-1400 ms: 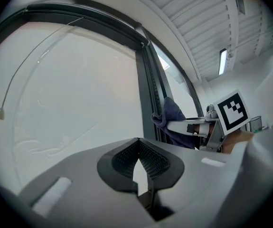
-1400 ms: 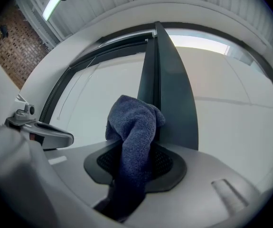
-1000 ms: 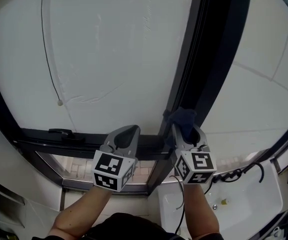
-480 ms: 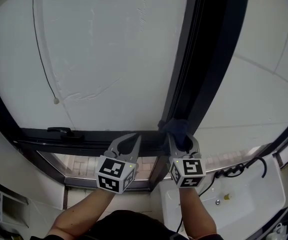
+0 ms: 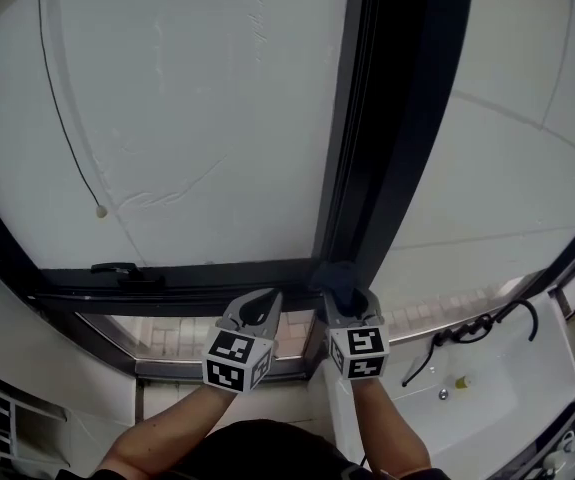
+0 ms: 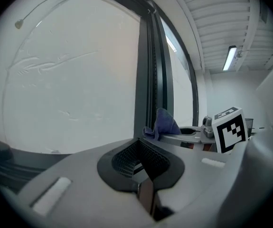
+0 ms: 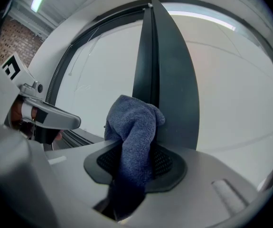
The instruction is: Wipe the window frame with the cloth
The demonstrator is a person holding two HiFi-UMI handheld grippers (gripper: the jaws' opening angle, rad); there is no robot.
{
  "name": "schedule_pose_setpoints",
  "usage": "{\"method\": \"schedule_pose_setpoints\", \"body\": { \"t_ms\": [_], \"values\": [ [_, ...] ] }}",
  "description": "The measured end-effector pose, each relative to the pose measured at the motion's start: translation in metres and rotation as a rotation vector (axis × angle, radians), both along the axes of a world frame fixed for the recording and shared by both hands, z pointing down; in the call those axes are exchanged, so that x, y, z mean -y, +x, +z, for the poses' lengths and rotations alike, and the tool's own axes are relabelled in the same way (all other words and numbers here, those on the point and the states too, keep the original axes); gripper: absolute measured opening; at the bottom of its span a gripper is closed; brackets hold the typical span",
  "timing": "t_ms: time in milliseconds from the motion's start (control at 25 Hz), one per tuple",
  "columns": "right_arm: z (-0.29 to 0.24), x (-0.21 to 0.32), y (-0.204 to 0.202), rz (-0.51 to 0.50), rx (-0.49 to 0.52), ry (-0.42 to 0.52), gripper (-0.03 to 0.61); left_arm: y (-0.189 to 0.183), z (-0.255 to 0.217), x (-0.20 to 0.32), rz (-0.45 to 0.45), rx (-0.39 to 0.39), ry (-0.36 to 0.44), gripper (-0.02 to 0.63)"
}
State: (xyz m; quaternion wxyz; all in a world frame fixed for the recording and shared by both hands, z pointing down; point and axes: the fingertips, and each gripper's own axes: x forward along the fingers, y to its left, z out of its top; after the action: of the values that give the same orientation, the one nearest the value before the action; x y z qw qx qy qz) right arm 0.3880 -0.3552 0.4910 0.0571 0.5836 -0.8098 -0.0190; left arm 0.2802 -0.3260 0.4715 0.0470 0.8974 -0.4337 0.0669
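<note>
Cloth (image 7: 135, 127), pinched by right gripper (image 7: 132, 163), is drawn down window frame (image 5: 397, 118) to its base; left gripper (image 6: 140, 163) is held closed, empty.

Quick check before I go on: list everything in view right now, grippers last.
Window frame: one, dark, upright bar at centre.
Cord: one, black, hanging across the white pane, left.
Handle: one, black, on the lower rail, left.
Sink: one, white, lower right.
Hose: one, black, by the sink.
Cloth: one, blue, at the frame's base.
Left gripper: grey, shut, empty.
Right gripper: grey, shut on the cloth.
</note>
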Motion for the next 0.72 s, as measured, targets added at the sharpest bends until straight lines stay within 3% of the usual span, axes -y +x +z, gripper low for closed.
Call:
{"method": "schedule_pose_setpoints", "body": {
  "t_ms": [280,720],
  "values": [
    [0.047,0.001,0.001,-0.012,-0.014,-0.085,0.127,-0.001,0.02,0.001,-0.013,0.026,-0.03,-0.006],
    [0.048,-0.006,0.005,-0.027,0.02,-0.09,0.127,-0.008,0.033,-0.004,-0.03,0.009,-0.054,-0.006]
  ]
}}
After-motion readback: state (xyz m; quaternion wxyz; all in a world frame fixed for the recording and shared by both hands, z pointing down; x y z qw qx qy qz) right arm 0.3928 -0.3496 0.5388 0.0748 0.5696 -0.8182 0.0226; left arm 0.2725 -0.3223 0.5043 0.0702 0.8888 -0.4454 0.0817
